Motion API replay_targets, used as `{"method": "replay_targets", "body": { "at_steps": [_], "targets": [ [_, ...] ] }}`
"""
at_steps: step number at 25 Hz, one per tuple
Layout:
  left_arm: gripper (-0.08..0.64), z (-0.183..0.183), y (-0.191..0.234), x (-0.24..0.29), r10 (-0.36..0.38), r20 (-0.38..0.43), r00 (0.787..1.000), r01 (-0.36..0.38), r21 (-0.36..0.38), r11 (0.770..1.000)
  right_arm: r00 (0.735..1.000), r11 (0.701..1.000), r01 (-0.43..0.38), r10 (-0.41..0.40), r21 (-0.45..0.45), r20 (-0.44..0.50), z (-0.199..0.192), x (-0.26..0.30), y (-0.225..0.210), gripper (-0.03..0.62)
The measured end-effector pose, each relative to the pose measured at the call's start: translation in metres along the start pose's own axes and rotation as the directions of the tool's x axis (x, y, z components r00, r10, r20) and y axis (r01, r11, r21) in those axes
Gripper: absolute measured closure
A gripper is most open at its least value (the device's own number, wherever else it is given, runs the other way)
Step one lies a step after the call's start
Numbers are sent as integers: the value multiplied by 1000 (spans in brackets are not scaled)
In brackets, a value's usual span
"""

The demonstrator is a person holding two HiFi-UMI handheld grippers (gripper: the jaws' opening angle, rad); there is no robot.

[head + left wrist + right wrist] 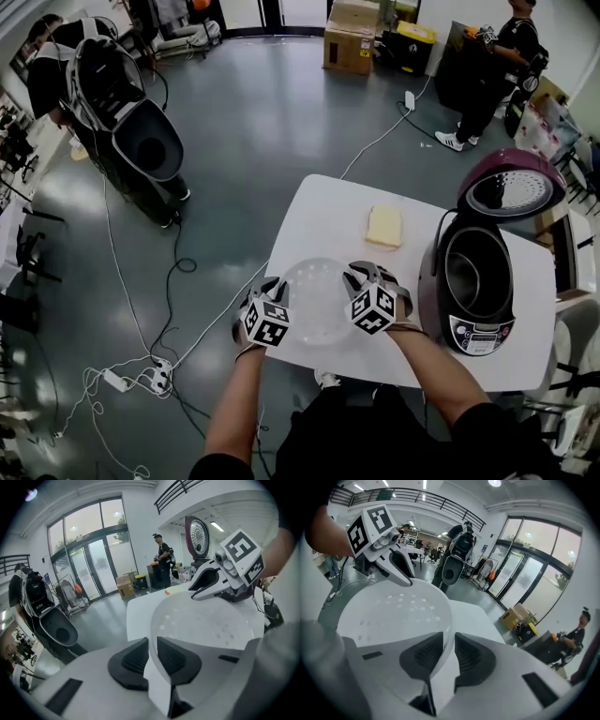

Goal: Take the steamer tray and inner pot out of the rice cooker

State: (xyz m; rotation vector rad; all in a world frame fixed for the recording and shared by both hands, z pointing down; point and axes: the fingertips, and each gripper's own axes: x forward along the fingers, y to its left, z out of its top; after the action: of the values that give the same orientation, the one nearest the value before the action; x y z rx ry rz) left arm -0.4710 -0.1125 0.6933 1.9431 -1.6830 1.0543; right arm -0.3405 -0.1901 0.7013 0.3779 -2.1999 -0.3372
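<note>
While the person leans over the white table, both grippers pinch the steamer tray by its rim. The left gripper has its dark pads closed on one edge, thin white plastic wedged between them. The right gripper clamps the opposite edge the same way. The tray's perforated bowl spans the gap between the two sets of fingers, low over the tabletop; I can't tell whether it touches. Off to the right of the right fingers stands the rice cooker, its lid up and the inner pot inside. Beyond the fingertips lies a yellow cloth.
</note>
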Motion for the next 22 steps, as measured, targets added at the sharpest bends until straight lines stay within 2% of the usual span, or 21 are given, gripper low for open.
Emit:
{"method": "replay_targets", "body": {
  "at_steps": [8, 12, 14, 16, 19, 22],
  "targets": [
    [506, -21, -6, 34, -22, -69, 997, 21, -14, 1000, 997, 997, -54, 57, 61, -52, -29, 28, 13, 517],
    [500, -25, -7, 43, -6, -71, 997, 5, -24, 1000, 998, 997, -41, 45, 72, -53, -33, 35, 12, 509],
    [430, -23, -4, 44, 16, -66, 998, -18, -30, 999, 999, 997, -22, 25, 75, -37, -31, 34, 9, 459],
    [359, -18, 3, 40, 48, -47, 998, -50, -45, 998, 1000, 996, -7, 8, 85, -11, -25, 28, 5, 425],
    [339, -2, 15, 18, 105, 11, 994, -103, -84, 991, 998, 994, 18, -25, 107, 59, -4, 4, -2, 422],
    [319, 29, 20, -15, 149, 88, 985, -137, -130, 982, 987, 992, 52, -69, 117, 144, 25, -39, -19, 406]
  ]
}}
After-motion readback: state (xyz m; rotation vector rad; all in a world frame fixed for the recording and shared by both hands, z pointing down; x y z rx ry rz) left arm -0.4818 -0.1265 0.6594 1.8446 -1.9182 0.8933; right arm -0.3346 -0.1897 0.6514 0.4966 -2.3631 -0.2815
